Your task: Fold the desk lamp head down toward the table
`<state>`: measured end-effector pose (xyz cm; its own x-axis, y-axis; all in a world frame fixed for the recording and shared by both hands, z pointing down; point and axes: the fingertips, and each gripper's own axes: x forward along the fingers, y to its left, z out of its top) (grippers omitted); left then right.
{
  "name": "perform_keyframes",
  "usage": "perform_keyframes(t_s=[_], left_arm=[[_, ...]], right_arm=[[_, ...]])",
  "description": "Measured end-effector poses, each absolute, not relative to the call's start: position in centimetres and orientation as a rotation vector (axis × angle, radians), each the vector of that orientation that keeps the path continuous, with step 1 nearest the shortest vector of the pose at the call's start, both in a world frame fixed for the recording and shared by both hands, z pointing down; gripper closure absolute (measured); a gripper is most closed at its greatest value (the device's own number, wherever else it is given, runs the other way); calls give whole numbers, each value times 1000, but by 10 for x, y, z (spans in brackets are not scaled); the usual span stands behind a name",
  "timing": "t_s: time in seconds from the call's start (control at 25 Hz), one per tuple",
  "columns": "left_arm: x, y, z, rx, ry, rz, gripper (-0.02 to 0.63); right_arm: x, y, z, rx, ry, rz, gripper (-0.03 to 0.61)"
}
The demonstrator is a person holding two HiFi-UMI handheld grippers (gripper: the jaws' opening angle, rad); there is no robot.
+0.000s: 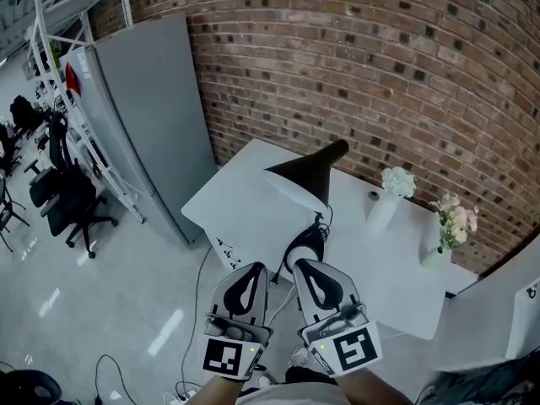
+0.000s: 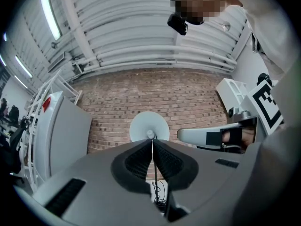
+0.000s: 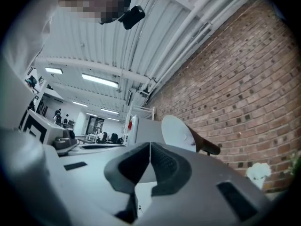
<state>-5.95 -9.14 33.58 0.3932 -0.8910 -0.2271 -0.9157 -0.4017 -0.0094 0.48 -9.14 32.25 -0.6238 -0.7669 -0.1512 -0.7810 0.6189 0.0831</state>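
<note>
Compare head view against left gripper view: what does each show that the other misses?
Head view only: a vase of white flowers and a second vase on the white table, office chairs on the floor, and the left gripper seen from outside.
Left gripper view only: the ceiling with its strip lights, and a close look along the left gripper's jaws, which are together with nothing between them.
Both: the lamp head, the brick wall, the grey cabinet and the right gripper.
</note>
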Motion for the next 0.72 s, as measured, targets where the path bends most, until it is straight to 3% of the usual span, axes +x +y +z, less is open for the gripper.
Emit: perform_keyframes(t_s=[0.72], left_arm=[[-70,-154,332,-2553,1630,296,601]], right_arm=[[-22,-143,260,-1243,2718,304,560]])
